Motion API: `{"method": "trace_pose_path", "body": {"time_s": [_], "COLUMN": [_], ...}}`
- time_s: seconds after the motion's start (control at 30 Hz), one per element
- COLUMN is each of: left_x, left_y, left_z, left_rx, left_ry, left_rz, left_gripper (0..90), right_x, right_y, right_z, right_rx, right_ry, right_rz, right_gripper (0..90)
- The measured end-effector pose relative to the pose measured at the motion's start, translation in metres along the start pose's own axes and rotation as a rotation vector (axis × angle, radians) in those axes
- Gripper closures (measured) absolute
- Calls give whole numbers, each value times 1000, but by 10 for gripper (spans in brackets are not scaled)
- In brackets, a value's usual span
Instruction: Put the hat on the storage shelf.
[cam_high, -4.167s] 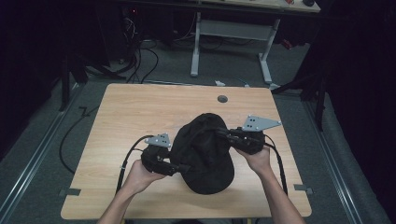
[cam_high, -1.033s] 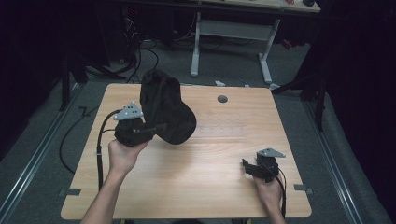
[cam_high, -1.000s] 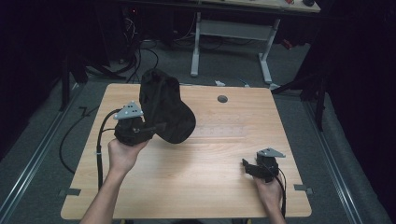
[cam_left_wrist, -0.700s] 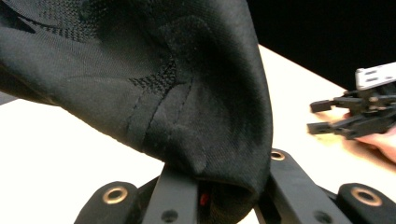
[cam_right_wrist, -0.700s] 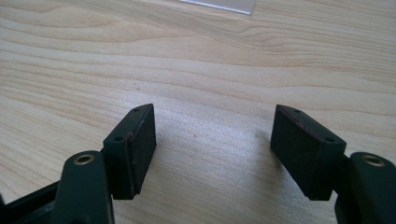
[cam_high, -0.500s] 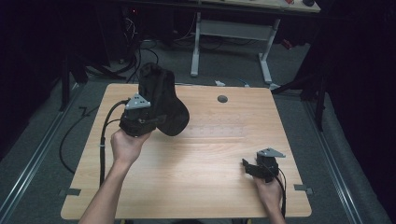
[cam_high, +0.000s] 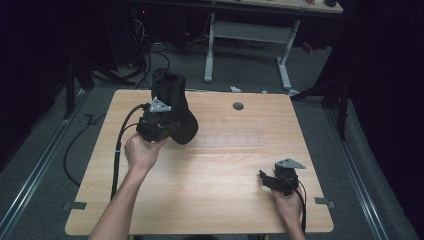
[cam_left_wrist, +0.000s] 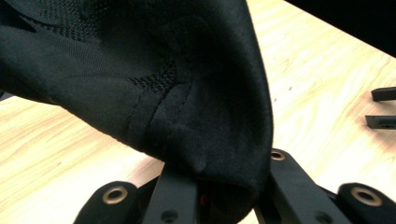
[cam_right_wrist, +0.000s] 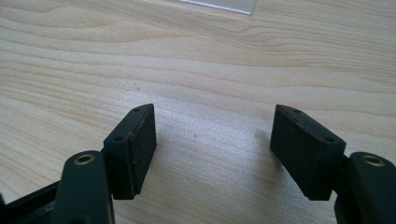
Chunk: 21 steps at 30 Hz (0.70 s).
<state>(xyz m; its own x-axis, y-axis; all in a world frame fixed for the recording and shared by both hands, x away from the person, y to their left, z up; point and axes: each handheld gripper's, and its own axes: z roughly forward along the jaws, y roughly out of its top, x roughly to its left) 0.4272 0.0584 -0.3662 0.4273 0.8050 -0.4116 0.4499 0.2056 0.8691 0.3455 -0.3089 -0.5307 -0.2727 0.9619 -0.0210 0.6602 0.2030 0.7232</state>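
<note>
A black fabric garment (cam_high: 172, 107) hangs bunched above the far left of the wooden table (cam_high: 230, 165). My left gripper (cam_high: 156, 126) is shut on its lower edge and holds it up. In the left gripper view the black cloth (cam_left_wrist: 154, 79) drapes over both jaws, with a seam showing. My right gripper (cam_high: 265, 177) rests low near the table's front right corner, open, with nothing between its pads (cam_right_wrist: 140, 140). The right gripper view looks along bare wood grain (cam_right_wrist: 210, 70).
A round grey grommet (cam_high: 238, 106) sits in the table near its far edge. The left gripper's black cable (cam_high: 120, 145) trails off the left side. Another desk's white legs (cam_high: 250, 35) stand beyond the table on the dark floor.
The left gripper has carried the black garment toward the table's far left and slightly lower. Earlier both grippers were at the garment; the right one now lies apart, open and still.
</note>
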Motion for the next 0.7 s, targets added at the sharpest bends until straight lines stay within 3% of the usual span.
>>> {"method": "trace_pose_path", "body": {"time_s": [0.43,0.7], "left_x": [-6,-7], "left_y": [-13,-22], "left_z": [12,16], "left_rx": [33,46], "left_ry": [55,63], "left_rz": [31,58], "left_gripper": [827,825], "right_x": [0,0], "right_y": [0,0], "right_z": [0,0], "right_rx": [2,1], "right_ry": [0,0], "right_rz": [3,1], "right_gripper": [317,317]}}
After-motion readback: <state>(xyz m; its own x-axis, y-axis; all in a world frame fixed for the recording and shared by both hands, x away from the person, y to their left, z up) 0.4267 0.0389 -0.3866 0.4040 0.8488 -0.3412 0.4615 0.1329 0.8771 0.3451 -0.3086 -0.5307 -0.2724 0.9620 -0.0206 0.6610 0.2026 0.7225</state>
